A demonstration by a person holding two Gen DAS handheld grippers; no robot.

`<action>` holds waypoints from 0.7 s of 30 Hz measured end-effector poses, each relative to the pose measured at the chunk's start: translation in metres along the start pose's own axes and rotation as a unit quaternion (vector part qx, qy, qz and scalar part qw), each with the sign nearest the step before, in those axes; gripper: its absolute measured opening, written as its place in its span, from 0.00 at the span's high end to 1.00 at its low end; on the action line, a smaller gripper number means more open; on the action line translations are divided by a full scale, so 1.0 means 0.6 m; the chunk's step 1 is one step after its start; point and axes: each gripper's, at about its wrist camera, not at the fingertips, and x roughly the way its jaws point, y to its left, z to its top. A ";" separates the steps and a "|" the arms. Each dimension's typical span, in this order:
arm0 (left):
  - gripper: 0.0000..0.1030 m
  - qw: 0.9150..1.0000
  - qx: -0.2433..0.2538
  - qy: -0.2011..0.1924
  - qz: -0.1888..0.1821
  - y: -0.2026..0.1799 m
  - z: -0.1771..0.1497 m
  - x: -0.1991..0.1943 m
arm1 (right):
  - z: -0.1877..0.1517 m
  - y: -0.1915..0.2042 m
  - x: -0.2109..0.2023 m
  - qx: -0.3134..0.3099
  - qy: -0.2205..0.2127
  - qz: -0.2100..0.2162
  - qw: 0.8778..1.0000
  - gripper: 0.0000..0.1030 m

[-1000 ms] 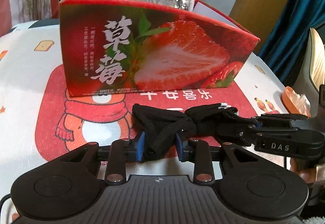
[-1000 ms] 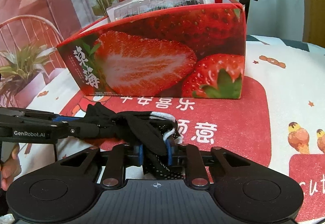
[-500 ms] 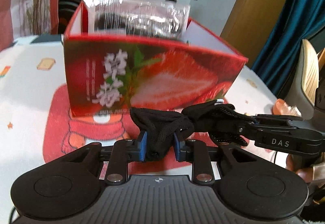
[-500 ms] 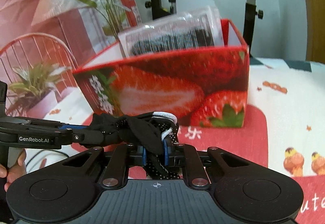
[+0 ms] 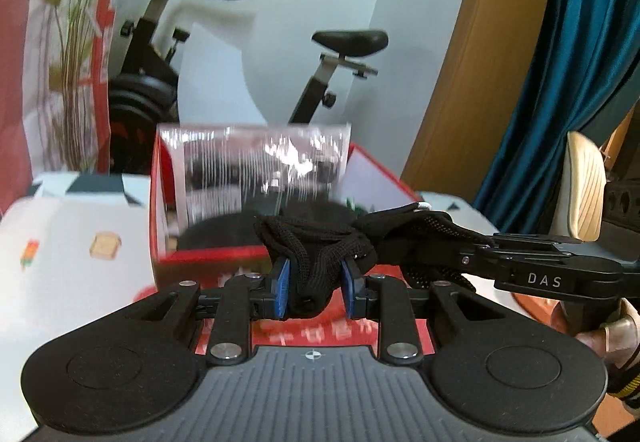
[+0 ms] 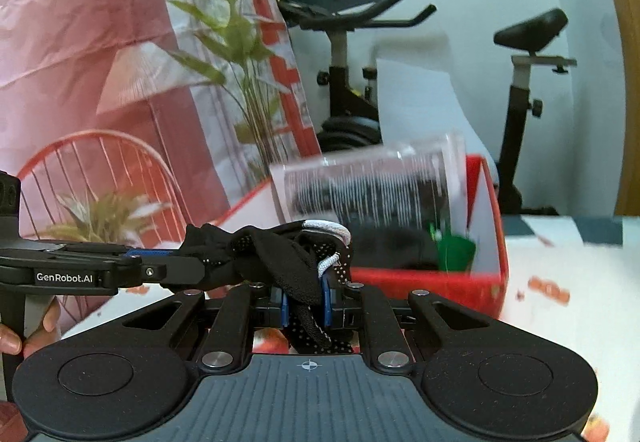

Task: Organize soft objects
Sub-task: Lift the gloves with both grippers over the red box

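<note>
Now both grippers grip one black knit glove between them, the left gripper (image 5: pixel 314 290) with jaws clamped on its bunched end, the right gripper (image 6: pixel 306 302) with jaws pinched on the white-cuffed end, holding the glove (image 5: pixel 320 254) just before the open red box (image 6: pixel 488 282) with its plastic packet (image 5: pixel 256 169)

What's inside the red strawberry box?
Inside the red box stands a shiny plastic packet, with something dark and something green below it. The box bottom is hidden.
</note>
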 end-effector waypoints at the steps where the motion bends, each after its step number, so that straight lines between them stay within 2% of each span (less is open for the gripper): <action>1: 0.73 1.000 0.003 -0.002 0.001 0.000 0.010 0.002 | 0.011 0.000 0.003 -0.001 0.000 0.001 1.000 0.87; 5: 0.73 1.000 0.009 0.000 0.006 0.009 0.043 0.015 | 0.054 -0.003 0.023 -0.005 0.010 0.006 1.000 0.87; 11: 0.73 1.000 -0.007 0.030 0.001 0.044 0.099 0.069 | 0.123 -0.025 0.082 -0.008 0.038 0.000 0.999 0.87; 21: 0.73 0.995 -0.025 0.098 0.016 0.092 0.160 0.195 | 0.189 -0.074 0.221 -0.002 0.128 -0.045 0.991 0.87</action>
